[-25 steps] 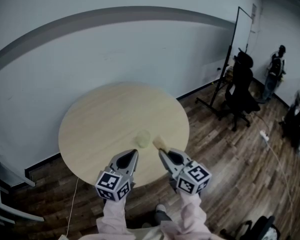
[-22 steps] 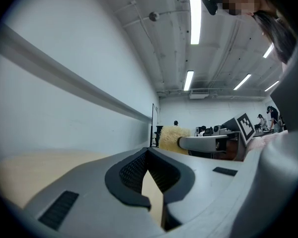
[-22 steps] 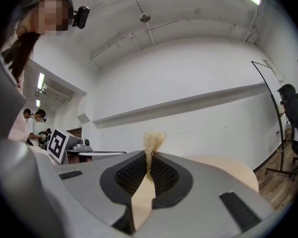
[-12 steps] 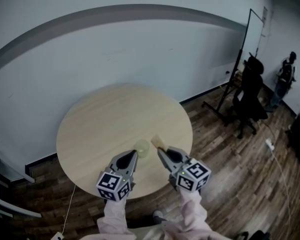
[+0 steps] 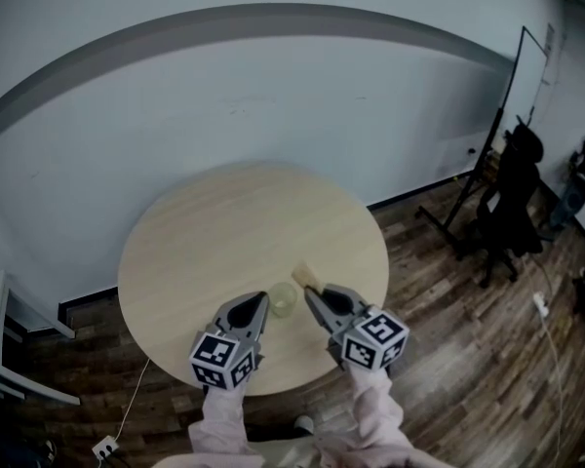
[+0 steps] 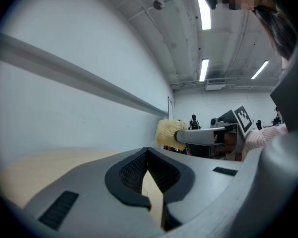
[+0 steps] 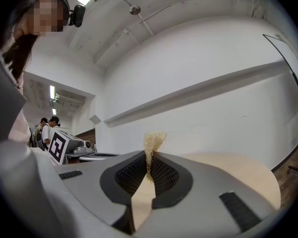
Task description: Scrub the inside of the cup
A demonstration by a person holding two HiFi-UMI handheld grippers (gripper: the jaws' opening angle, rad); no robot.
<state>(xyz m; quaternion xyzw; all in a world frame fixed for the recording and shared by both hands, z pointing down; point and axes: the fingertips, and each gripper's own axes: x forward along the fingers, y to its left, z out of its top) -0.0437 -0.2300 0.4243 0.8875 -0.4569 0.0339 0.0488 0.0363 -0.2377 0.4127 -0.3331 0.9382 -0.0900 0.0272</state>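
Pale wood forms the round table (image 5: 195,252) at the centre of the head view. Over its near edge, the left gripper (image 5: 262,300) hovers with its jaws pressed together and nothing between them. A small translucent cup (image 5: 282,298) stands on the tabletop between the two gripper tips. To its right, the right gripper (image 5: 309,292) clamps a yellowish scrubbing sponge (image 5: 302,275), whose tuft pokes out past the jaws. A black office chair (image 5: 512,203) stands far right.
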